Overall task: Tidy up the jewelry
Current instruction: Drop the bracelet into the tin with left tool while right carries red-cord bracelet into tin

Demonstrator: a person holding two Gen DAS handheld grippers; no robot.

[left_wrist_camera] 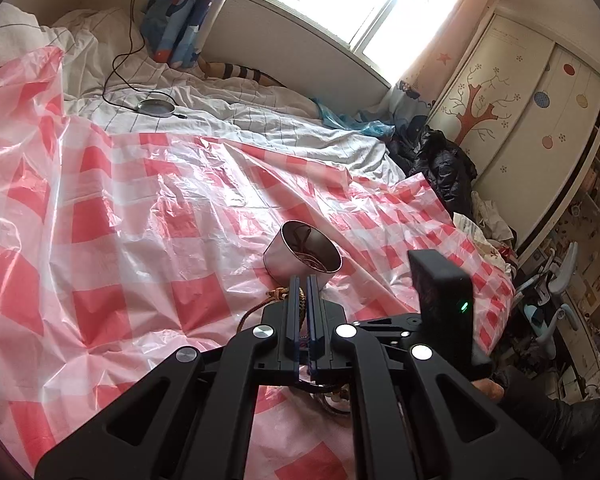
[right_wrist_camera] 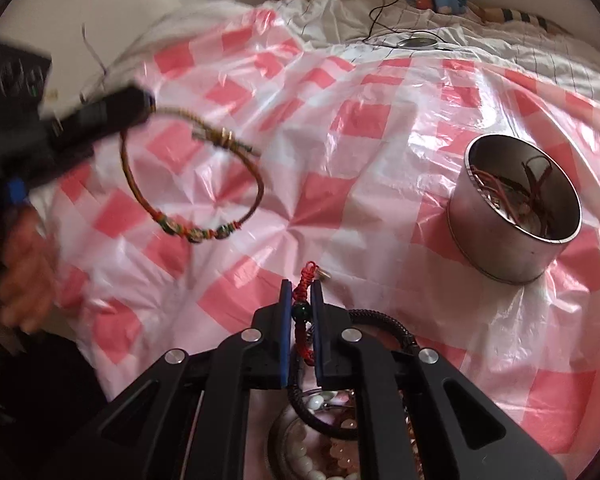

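Right wrist view: right gripper (right_wrist_camera: 301, 294) clamped on a red cord (right_wrist_camera: 302, 307) with a green bead, just above the near dish (right_wrist_camera: 278, 436) of white and pink beads. Left gripper (right_wrist_camera: 140, 106), far left, pinched on a bracelet (right_wrist_camera: 192, 184) that hangs as an open loop above the checked sheet (right_wrist_camera: 340, 208). Tin (right_wrist_camera: 520, 216), right, already holds several red cords. Judgement: partly done; both held pieces and the dish's beads remain to sort.
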